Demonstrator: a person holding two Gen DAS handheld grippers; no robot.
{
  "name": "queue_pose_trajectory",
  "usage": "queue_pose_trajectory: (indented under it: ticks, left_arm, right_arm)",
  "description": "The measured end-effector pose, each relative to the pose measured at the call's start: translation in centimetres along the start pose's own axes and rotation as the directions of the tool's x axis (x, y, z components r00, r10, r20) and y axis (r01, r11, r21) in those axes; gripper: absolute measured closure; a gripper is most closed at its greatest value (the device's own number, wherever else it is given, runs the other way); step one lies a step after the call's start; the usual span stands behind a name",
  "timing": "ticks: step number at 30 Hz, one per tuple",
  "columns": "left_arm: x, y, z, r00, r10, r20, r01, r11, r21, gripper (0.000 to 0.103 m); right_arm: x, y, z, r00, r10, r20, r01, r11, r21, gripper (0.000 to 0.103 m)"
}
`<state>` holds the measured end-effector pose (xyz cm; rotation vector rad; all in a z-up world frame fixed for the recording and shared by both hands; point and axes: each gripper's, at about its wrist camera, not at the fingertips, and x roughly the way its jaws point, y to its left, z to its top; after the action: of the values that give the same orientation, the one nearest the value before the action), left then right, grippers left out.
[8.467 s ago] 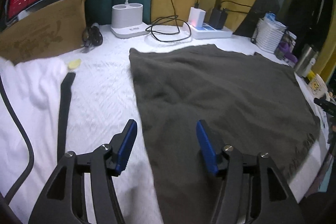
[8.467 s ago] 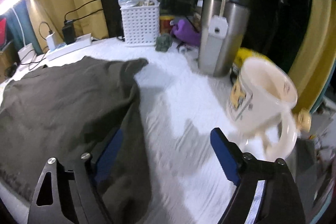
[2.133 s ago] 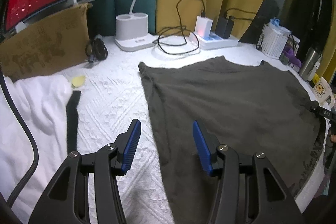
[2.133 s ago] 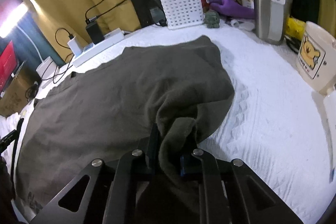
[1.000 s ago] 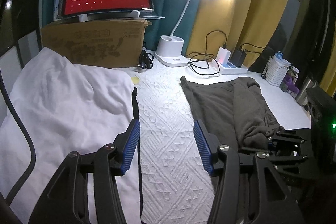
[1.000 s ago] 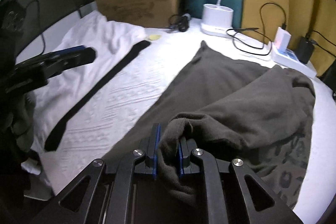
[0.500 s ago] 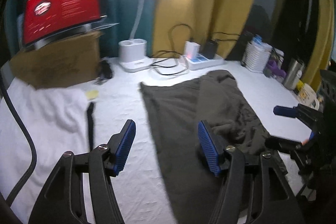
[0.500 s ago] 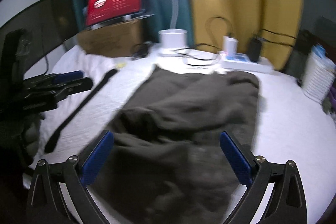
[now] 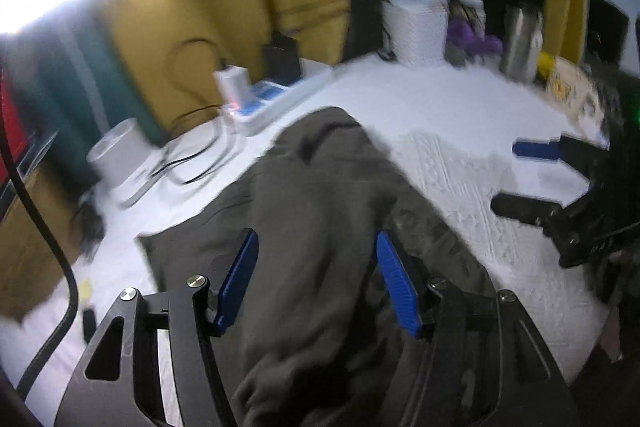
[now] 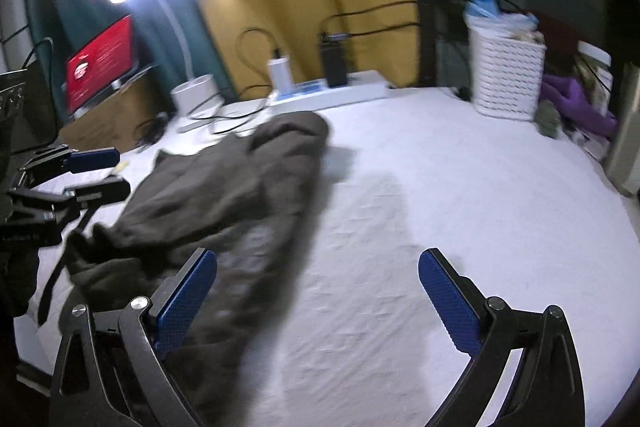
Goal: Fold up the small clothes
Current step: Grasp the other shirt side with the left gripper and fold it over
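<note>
Grey-brown garment (image 10: 224, 195) runs lengthwise away | left tool (image 9: 316, 283) directly above, unclenched | right tool (image 10: 316, 291) beside, released, empty

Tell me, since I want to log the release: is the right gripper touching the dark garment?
Apart. The right wrist view shows the right gripper wide open over bare white bedding, nothing between its pads; the dark garment lies off to the left.

— Where could a gripper pass?
— Over the bare white textured bedcover (image 10: 460, 195), right of the crumpled dark olive garment (image 10: 224, 195).
— And what blocks the far edge?
— A white power strip with plugged chargers (image 10: 332, 91), a white woven basket (image 10: 506, 83), and purple cloth (image 10: 576, 103) beside it.
</note>
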<state>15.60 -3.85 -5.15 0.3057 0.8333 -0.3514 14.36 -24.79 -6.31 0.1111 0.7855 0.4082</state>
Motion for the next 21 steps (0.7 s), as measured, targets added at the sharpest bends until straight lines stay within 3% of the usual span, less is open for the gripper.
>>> queue_pose_trajectory:
  ticks: [4,10,15,17,21]
  left_arm:
    - [3.6,-1.6,1.1,0.997,-0.010,-0.080,0.014,0.999,0.051,0.041]
    - [7.0,-2.8,1.2,0.987,0.044,-0.152,-0.026,0.993,0.119,0.044]
    - [7.3,-1.5,0.9,0.984,0.072,-0.161,-0.057,0.994,0.093,0.093]
    - [5.7,-0.3,0.9,0.990,0.077,-0.121,-0.072,0.996,0.050,0.100]
    - [2.6,2.5,0.8,0.992,0.116,-0.051,-0.118,0.992,-0.034,0.100]
  right_arm:
    - [0.9,-2.5,0.0,0.999,-0.032,-0.004,0.032,0.999,0.028,0.002]
    - [2.1,-4.9,-0.1,1.000,-0.026,-0.007,0.026,0.998,0.064,0.002]
    - [3.0,-5.6,0.1,0.999,0.018,-0.034,-0.015,0.996,0.091,0.002]
    - [3.5,-5.4,0.2,0.998,0.031,-0.054,-0.027,0.996,0.084,0.002]
    - [4.2,-4.7,0.4,0.997,0.031,-0.071,-0.027,0.998,0.055,0.002]
